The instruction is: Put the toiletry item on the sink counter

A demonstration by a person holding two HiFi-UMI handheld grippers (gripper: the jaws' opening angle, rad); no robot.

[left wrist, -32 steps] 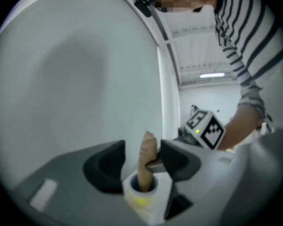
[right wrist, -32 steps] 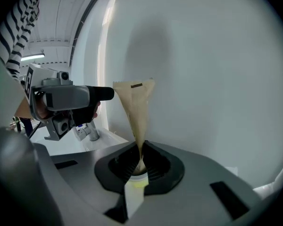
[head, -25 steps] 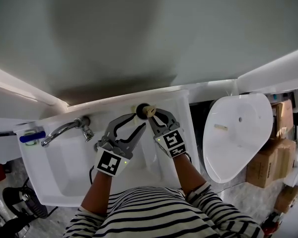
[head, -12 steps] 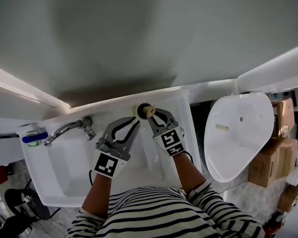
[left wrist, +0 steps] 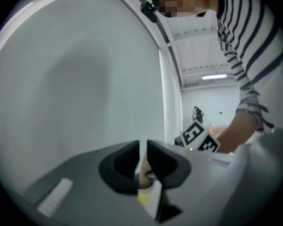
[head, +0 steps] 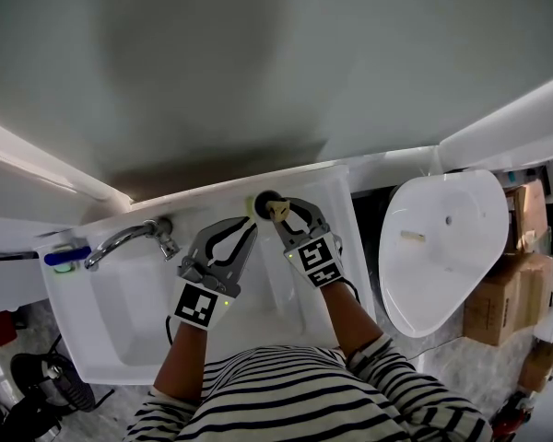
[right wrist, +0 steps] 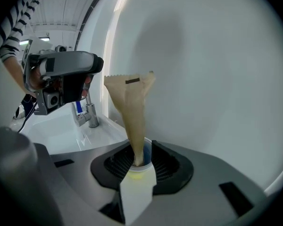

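Note:
A tan squeeze tube point(head: 277, 209) stands upright at the back rim of the white sink point(head: 74, 339), beside a dark round cup point(head: 261, 200). In the right gripper view the tube point(right wrist: 132, 112) rises from between the jaws, crimped end up. My right gripper point(head: 286, 212) point(right wrist: 140, 161) straddles its base; its jaws have just been opening and the pads stand off the tube. My left gripper point(head: 251, 224) point(left wrist: 142, 159) sits just left of the tube, jaws drawn together to a thin slit. Tan and blue show low in that slit; whether it is pinched is unclear.
A chrome faucet point(head: 124, 238) point(right wrist: 89, 114) stands at the sink's back left, with a blue item point(head: 60, 258) on the corner. The grey wall rises straight behind the counter. A white oval fixture point(head: 442, 247) and cardboard boxes point(head: 507, 293) lie to the right.
My left gripper's jaws were spread a second ago and are now closed together. The right gripper's fingers have parted slightly around the tube. Neither hand has shifted.

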